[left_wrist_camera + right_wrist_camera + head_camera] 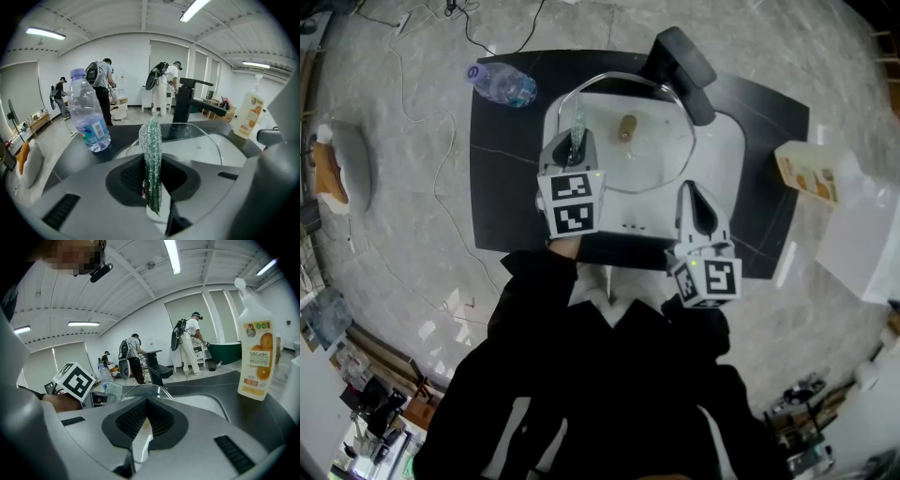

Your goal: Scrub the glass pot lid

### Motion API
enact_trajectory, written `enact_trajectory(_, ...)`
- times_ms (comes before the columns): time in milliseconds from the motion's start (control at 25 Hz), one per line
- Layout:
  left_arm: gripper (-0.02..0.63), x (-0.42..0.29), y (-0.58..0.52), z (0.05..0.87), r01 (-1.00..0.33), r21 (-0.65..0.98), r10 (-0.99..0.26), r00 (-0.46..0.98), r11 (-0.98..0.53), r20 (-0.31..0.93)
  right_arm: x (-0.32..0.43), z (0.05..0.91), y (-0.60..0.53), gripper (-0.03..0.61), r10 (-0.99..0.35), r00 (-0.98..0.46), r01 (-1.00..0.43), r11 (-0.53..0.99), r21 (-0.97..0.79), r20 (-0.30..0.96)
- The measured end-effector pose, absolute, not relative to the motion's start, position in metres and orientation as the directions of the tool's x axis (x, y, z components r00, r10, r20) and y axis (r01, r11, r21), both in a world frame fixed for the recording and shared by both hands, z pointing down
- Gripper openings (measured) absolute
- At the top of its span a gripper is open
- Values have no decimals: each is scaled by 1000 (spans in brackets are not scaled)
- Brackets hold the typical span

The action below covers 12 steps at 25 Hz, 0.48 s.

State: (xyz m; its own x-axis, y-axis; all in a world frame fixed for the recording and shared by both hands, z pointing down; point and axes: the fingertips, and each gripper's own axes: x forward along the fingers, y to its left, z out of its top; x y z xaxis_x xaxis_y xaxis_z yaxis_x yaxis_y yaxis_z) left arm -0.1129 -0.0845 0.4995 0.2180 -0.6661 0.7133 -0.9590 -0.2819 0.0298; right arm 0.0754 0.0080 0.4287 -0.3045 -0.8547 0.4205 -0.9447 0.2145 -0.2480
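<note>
The glass pot lid (652,164) with a wooden knob (626,127) lies in the white sink (724,155). My left gripper (575,142) is over the lid's left edge, shut on a glittery green scrub pad (577,124) that sticks out past its jaws (152,154). My right gripper (688,190) is at the lid's near right rim, jaws closed on that rim; the glass (143,391) shows just past them. In the left gripper view the lid (199,136) arches behind the pad.
A black faucet (680,66) stands behind the sink. A water bottle (502,84) lies at the black counter's far left corner. An orange soap bottle (806,173) and a white box (862,239) are at the right. People stand far back in the room.
</note>
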Motion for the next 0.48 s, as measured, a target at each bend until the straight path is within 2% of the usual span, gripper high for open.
enact_trajectory(240, 67, -150, -82, 524, -981, -62, -651, 75, -185, 755, 72, 430, 7, 3, -851, -310, -944, 222, -244, 424)
enact_trajectory(480, 67, -157, -82, 555, -985, -83, -605, 27, -153, 796, 76, 435, 9, 3, -846, -305, -947, 221, -233, 437)
